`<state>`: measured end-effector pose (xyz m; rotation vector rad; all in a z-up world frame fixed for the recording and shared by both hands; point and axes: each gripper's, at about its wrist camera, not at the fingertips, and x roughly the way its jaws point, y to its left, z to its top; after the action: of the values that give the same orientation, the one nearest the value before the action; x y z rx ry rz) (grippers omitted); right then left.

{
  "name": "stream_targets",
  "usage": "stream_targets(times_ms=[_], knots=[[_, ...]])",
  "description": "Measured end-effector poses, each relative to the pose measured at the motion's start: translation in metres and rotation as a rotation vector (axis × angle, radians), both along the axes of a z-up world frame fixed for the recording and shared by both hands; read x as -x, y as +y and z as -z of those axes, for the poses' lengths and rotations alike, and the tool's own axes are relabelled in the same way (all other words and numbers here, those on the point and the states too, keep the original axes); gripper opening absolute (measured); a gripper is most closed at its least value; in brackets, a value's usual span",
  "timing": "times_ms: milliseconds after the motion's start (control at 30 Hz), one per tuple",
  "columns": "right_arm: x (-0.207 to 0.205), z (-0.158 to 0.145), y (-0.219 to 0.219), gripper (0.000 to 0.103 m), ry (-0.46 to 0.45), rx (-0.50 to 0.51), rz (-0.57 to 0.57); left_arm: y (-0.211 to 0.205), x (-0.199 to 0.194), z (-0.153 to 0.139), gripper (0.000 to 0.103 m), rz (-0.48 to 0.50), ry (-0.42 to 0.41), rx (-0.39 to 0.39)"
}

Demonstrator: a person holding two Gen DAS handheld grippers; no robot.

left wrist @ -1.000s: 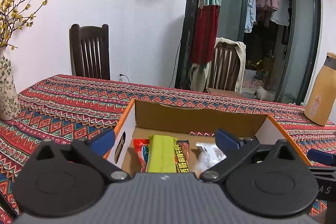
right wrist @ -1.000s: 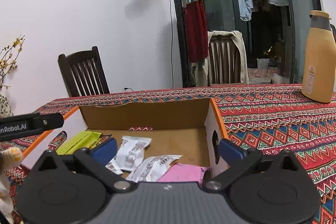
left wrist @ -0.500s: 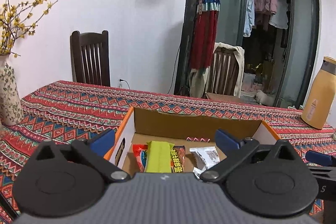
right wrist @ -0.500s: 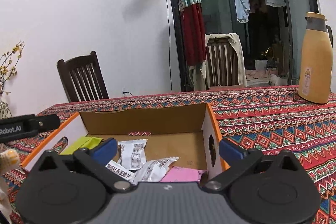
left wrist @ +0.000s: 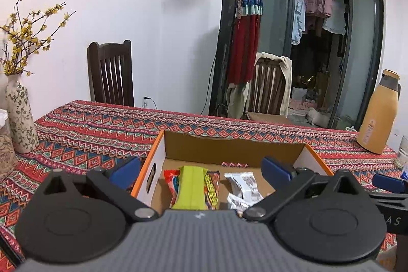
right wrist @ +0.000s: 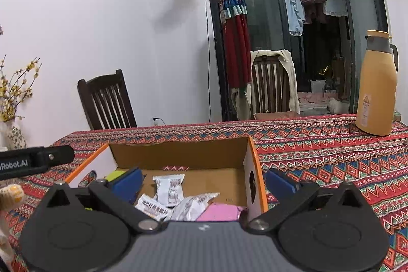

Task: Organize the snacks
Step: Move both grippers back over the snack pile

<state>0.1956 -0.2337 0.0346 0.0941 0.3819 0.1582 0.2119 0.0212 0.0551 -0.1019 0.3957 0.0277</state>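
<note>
An open cardboard box with orange edges sits on the patterned tablecloth and holds snack packs. In the left wrist view a green pack lies over red ones, with white packets to its right. My left gripper hangs open above the box's near side, nothing between its blue pads. In the right wrist view the box shows white packets and a pink pack. My right gripper is open and empty, straddling the box's right wall.
A floral vase with yellow twigs stands on the table's left. A tan thermos stands at the far right, a glass near it. Two wooden chairs are behind the table. The other gripper's arm shows at left.
Both grippers have risen and pulled back, so the box sits lower and smaller in both views. The snacks in the box have not moved.
</note>
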Motion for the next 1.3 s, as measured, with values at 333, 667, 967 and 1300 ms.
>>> stream_targets(times_ms=[333, 667, 967, 1300], knots=[[0.043, 0.018, -0.002, 0.103, 0.045, 0.016, -0.03, 0.007, 0.035, 0.012, 0.103, 0.021, 0.037, 0.0], [0.078, 0.049, -0.014, 0.103, 0.126, 0.035, -0.033, 0.011, 0.061, 0.041, 0.103, 0.045, 0.105, -0.008], [0.094, 0.076, -0.038, 0.103, 0.188, 0.017, 0.005, 0.011, 0.066, 0.079, 0.103, 0.062, 0.179, 0.006], [0.093, 0.08, -0.056, 0.103, 0.206, 0.006, 0.03, 0.022, 0.068, 0.084, 0.103, 0.056, 0.152, 0.065]])
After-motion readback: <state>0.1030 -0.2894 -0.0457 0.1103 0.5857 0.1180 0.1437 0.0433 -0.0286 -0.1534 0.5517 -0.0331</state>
